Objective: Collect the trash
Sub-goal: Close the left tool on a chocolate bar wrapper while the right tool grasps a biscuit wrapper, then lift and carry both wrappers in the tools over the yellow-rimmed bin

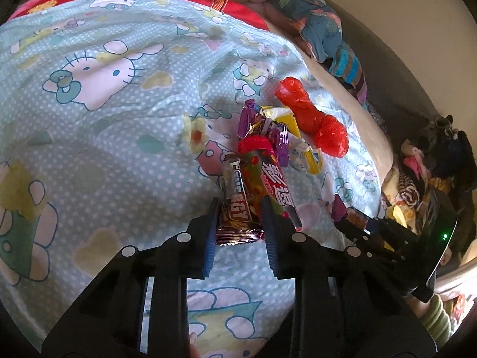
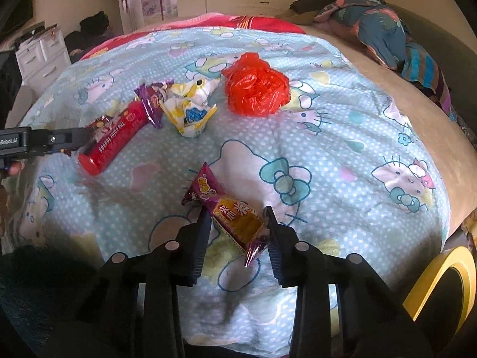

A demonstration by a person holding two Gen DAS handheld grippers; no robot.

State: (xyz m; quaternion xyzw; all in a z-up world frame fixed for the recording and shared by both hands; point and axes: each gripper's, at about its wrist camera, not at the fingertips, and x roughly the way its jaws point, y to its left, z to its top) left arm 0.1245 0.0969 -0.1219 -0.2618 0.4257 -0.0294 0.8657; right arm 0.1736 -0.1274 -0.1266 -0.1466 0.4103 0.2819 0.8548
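On the Hello Kitty bedspread (image 2: 357, 137) my left gripper (image 1: 241, 217) is shut on a brown energy bar wrapper (image 1: 235, 208). A red candy tube (image 1: 268, 179) lies against that wrapper under the right finger. Beyond them lie a purple wrapper (image 1: 268, 131), a yellow and white wrapper (image 1: 298, 149) and a crumpled red plastic bag (image 1: 310, 119). My right gripper (image 2: 238, 223) is shut on a purple and yellow snack packet (image 2: 235, 220) lying on the bedspread. The right wrist view shows the left gripper (image 2: 70, 143) at the far left by the red tube (image 2: 116, 140).
A heap of clothes (image 2: 387, 29) lies along the bed's far right edge. A yellow tape roll (image 2: 441, 283) sits at the lower right. White drawers (image 2: 41, 56) and wardrobes stand past the bed. A red blanket (image 2: 268, 24) covers the far end.
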